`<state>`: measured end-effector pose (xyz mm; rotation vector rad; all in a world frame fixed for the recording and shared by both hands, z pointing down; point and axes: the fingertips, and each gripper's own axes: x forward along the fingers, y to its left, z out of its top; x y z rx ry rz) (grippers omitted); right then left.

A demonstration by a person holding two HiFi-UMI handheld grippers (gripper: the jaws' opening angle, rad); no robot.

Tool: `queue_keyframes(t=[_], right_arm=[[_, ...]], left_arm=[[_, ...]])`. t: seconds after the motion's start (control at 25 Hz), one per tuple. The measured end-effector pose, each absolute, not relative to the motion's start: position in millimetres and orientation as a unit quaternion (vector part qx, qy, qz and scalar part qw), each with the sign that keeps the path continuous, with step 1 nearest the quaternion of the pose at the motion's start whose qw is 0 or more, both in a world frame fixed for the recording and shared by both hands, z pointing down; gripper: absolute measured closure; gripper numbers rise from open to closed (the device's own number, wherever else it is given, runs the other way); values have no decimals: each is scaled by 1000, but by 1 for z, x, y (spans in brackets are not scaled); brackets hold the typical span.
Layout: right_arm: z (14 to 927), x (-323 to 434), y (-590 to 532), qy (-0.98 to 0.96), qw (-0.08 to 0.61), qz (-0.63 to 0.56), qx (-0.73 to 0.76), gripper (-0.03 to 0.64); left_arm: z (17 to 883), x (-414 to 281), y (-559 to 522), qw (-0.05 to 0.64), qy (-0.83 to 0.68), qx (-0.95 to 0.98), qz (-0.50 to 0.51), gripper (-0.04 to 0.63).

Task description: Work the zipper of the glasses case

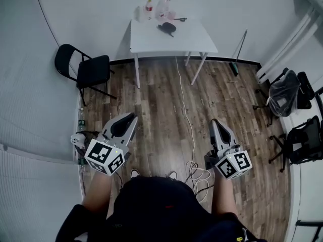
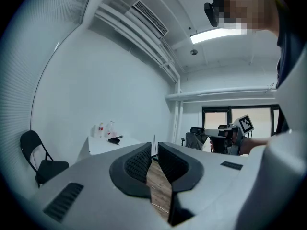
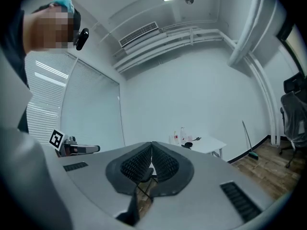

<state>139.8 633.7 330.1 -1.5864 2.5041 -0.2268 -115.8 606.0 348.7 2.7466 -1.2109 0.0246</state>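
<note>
Across the room, on the far half of the white table (image 1: 194, 40), lies the glasses case (image 1: 167, 28), a small dark oval body near the middle of the top, just in front of a group of bottles (image 1: 149, 7) at the wall edge. Both tools are well apart from it: the left gripper (image 1: 132, 116) and right gripper (image 1: 214, 121) are held low over the wooden floor (image 1: 161, 89), in front of the person and pointing toward the table. Each gripper's own view shows its ribbed pads drawn together with only floor visible beyond them, so both are clenched and carry nothing. Assessment: the step in hand is the approach, and no zipper work has begun. To do it well, the person should close on the table squarely, part the jaws before reaching over the top, and settle one gripper on the case body so it cannot slide while the other pinches the pull and draws it along the zip line rather than upward. As to orientation, the case lies flat with its long axis seemingly slanted across the table top. At this range neither the zipper nor the pull end can be made out. A thin dark strip (image 1: 180, 19) lies just beside it, nature undetermined.
</note>
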Motion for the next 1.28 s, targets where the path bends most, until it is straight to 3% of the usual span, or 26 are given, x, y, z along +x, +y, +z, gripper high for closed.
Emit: queue_keyframes(t=[0.76, 1.28], right_arm=[[370, 262, 618, 856, 84, -117, -497, 595], [388, 284, 559, 853, 73, -131, -500, 595]], left_arm=[[364, -11, 615, 52, -452, 890, 37, 537], [371, 10, 550, 72, -448, 891, 33, 537]])
